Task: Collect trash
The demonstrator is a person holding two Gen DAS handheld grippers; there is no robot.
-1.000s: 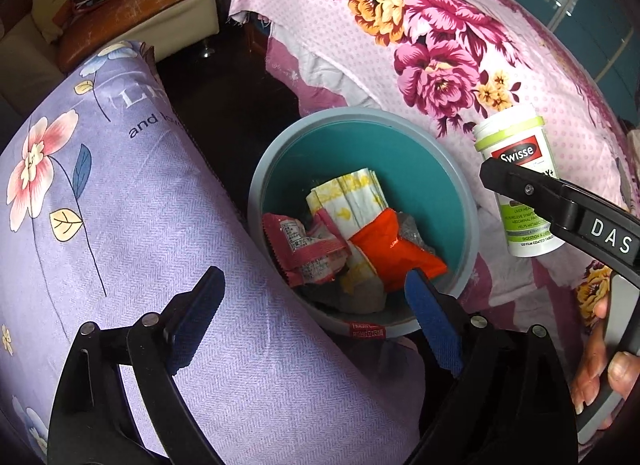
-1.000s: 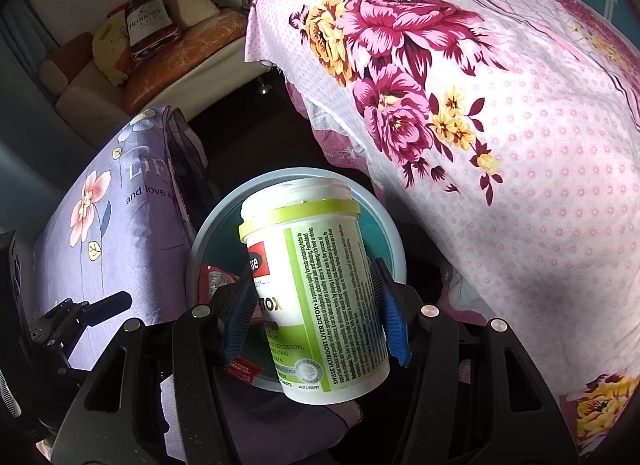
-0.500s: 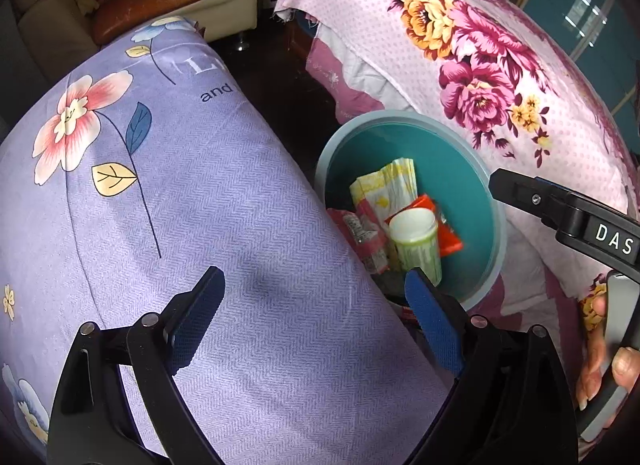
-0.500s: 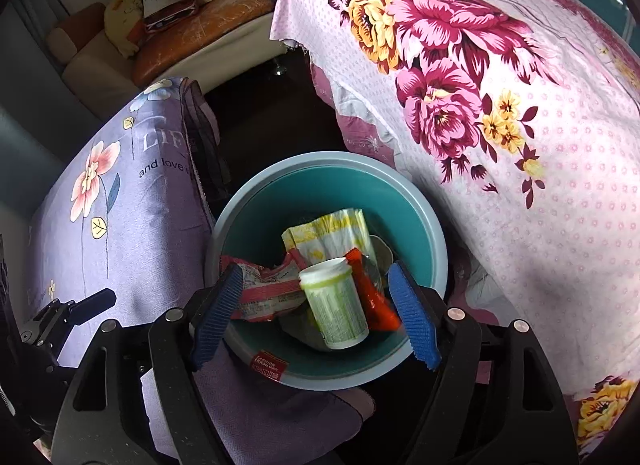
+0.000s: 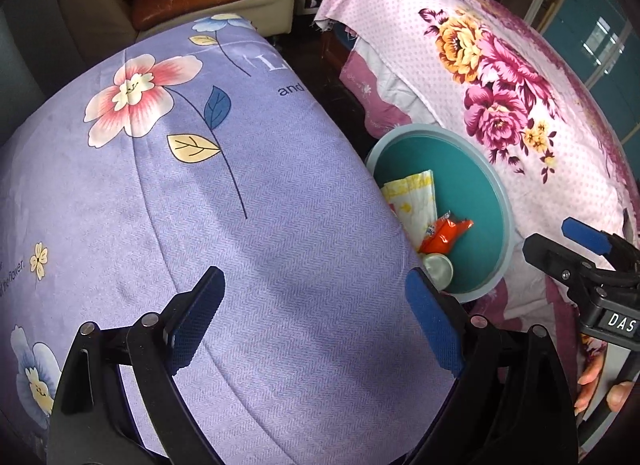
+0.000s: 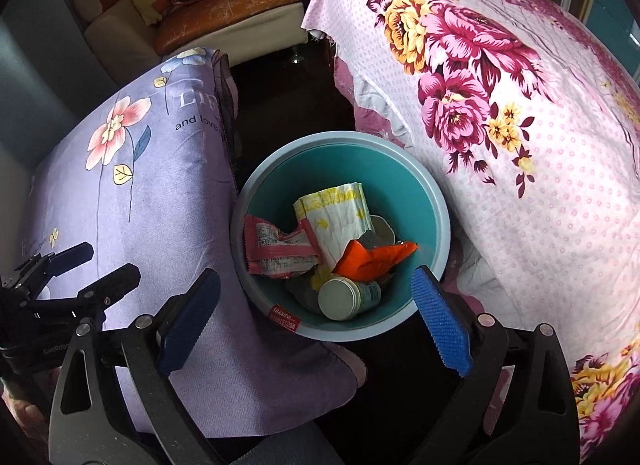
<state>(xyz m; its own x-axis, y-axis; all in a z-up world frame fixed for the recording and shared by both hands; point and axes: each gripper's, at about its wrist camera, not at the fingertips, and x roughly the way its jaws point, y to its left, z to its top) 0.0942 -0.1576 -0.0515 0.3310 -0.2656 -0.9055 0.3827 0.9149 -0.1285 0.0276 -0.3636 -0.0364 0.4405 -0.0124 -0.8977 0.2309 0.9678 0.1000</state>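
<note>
A teal bin (image 6: 340, 137) with a pale blue rim stands on the floor between a cushion and a bed. In it lie a white green-labelled supplement bottle (image 6: 350, 298) on its side, an orange wrapper (image 6: 372, 259), a pink wrapper (image 6: 276, 249) and a yellow-white packet (image 6: 336, 213). My right gripper (image 6: 316, 277) hangs above the bin's near edge. Its jaws are opening, with nothing between them. My left gripper (image 5: 314, 275) is open and empty over the purple cushion, left of the bin (image 5: 506, 209). From there the bottle (image 5: 438, 270) shows only its cap end.
A large purple flowered cushion (image 5: 200, 205) presses against the bin's left side. A bed with a pink flowered cover (image 5: 520, 105) rises on the right. A sofa (image 5: 208, 9) stands at the back, past a strip of dark floor. A hand (image 5: 596, 385) holds the right gripper's handle.
The right gripper let go of the bottle, which dropped into the bin and now lies on its side. Its jaws widened. The left gripper drifted left over the cushion.
</note>
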